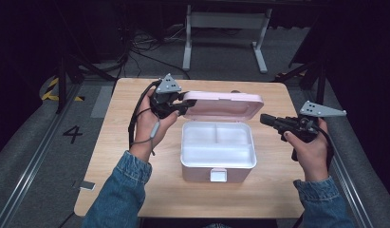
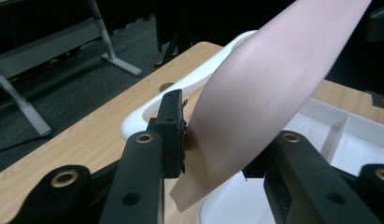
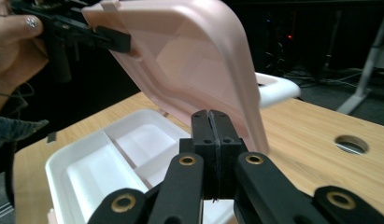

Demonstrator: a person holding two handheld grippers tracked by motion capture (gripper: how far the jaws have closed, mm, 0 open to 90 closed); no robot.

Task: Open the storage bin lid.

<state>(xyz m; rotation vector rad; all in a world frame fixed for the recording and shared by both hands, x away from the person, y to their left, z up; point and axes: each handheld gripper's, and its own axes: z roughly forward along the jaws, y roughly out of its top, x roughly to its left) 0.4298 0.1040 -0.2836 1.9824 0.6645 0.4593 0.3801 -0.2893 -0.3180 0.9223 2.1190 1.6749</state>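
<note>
Pale pink plastic lid (image 1: 224,105) of a white, pink-sided plastic box (image 1: 218,151), raised and hinged at the far side, above the light wooden table (image 1: 131,185). Left gripper (image 1: 181,105) clamped on the lid's left edge, black pads (image 2: 173,133) pressing the pink panel from both sides. Right gripper (image 1: 264,118) closed on nothing, jaws touching, held level just right of the box. White interior divided into compartments (image 3: 112,161).
</note>
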